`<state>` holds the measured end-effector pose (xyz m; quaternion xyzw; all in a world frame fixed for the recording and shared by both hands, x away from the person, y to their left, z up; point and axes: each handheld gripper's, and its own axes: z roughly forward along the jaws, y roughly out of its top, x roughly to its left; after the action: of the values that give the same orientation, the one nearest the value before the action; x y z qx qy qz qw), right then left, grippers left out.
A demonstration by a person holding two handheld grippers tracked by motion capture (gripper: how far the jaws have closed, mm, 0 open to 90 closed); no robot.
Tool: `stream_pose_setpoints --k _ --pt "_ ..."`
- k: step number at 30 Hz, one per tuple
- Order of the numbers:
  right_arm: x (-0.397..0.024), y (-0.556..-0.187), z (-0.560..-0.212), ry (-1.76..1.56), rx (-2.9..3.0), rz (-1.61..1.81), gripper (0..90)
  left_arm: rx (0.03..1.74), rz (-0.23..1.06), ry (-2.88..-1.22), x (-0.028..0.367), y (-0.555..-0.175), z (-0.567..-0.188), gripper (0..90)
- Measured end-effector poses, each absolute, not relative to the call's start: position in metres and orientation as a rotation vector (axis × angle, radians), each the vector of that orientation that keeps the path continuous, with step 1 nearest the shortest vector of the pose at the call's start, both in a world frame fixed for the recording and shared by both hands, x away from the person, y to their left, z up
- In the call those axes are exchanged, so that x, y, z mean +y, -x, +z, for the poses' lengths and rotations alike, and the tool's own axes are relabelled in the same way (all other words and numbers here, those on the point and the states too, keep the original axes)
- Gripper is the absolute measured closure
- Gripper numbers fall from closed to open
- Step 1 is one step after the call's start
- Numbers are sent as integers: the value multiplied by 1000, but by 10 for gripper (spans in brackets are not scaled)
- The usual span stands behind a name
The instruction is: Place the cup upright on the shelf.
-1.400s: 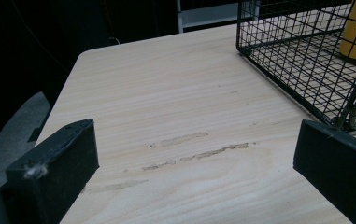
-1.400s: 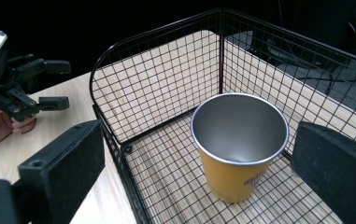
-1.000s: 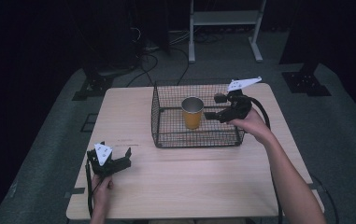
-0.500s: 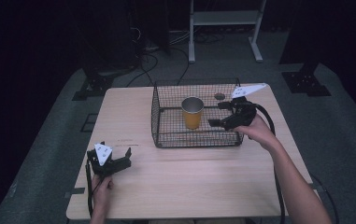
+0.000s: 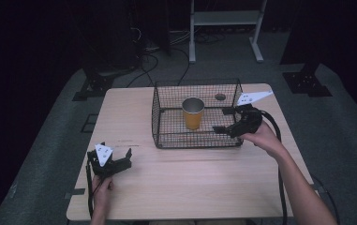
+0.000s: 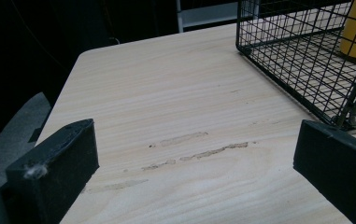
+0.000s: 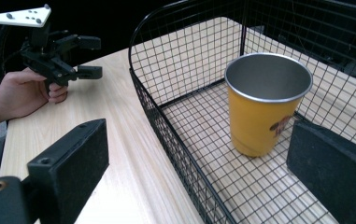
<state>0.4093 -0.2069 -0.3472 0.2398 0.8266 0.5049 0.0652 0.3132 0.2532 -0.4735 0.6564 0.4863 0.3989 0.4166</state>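
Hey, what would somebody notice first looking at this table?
A yellow cup stands upright inside a black wire basket at the far middle of the wooden table. The right gripper reaches over the basket's right wall, open, while the left gripper rests near the front left.

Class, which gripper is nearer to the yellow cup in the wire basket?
Right. The right gripper reaches into the wire basket beside the yellow cup; the left gripper rests outside, near the table's front-left.
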Motion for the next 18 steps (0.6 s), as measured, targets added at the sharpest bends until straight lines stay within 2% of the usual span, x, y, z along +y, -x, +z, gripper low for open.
stream_pose_setpoints --k 18 --pt "-225 -391 -360 -738 2490 1529 52 1222 1003 -1649 253 -313 -474 0"
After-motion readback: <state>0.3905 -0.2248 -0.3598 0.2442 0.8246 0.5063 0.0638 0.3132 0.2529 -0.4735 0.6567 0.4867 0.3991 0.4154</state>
